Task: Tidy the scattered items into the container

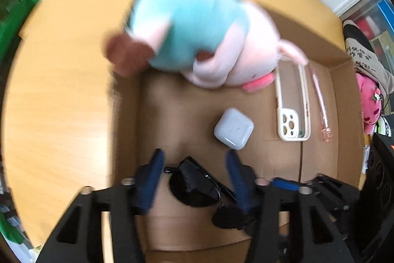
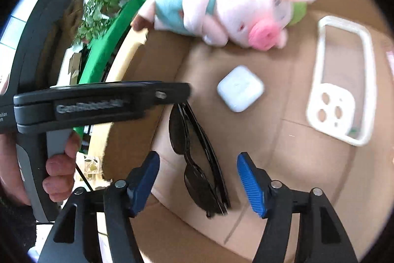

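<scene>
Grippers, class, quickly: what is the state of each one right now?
Left gripper: open, holding nothing; folded sunglasses lie between its fingers in the cardboard box.
Right gripper: open, holding nothing, above the same sunglasses.

1. Daylight is bright and even; the top of the right wrist view is blown out white.
2. The plush pig (image 1: 197, 31) ahead of the jaws is smeared by motion blur.
3. Fisheye bending curves the cardboard box (image 1: 344, 115) walls; corners vignette black.
</scene>
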`<state>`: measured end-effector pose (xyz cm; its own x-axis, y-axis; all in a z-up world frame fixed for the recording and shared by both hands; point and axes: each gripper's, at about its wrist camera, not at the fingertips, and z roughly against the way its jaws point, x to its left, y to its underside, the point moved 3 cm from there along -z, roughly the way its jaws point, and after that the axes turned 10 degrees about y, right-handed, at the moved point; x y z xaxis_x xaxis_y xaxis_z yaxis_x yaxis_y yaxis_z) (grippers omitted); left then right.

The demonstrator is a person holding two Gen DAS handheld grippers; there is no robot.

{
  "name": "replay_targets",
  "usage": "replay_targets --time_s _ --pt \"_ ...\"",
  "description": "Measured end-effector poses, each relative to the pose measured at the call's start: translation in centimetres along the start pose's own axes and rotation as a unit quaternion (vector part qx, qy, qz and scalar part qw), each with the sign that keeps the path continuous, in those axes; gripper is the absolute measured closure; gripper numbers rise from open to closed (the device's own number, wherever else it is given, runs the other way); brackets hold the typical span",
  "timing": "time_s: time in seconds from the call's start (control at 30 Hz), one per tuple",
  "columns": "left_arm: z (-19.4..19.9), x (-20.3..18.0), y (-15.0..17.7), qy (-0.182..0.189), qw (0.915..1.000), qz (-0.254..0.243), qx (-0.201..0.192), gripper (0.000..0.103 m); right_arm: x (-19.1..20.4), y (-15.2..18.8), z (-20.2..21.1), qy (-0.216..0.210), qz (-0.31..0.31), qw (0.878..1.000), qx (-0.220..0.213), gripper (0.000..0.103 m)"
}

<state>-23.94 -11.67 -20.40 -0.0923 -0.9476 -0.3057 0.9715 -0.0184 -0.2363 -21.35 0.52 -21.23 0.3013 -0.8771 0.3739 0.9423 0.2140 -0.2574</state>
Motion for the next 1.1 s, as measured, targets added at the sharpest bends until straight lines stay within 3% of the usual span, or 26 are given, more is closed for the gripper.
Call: replay_targets --time_s 0.17,0.3,0.43,0.73,1.1 --pt "7.2 -2.5 2.4 -0.019 0.9956 -0.032 -0.085 0.006 -0.1 2.6 6.5 0.073 0.008 0.996 -0.045 0.026" --pt "11.0 -4.5 3.7 -0.02 0.9898 -0.043 -0.135 0.004 0.1 4.7 10.7 0.146 0.01 0.986 -0.076 0.026" --pt "13.0 -7.4 6.0 -0.004 0.9832 -0.036 -0.179 0.001 -1.2 5.6 14.1 0.188 0.012 0.978 -0.093 0.026" --pt "16.1 -10.4 9.1 -0.012 0.9795 -0.054 -0.194 0.001 0.6 9.0 18.8 0.225 0.014 0.968 -0.109 0.026" --pt "18.0 -11.1 12.4 -0.03 0.9757 -0.051 -0.211 0.001 1.3 11.5 20.2 0.239 0.006 0.965 -0.109 0.026"
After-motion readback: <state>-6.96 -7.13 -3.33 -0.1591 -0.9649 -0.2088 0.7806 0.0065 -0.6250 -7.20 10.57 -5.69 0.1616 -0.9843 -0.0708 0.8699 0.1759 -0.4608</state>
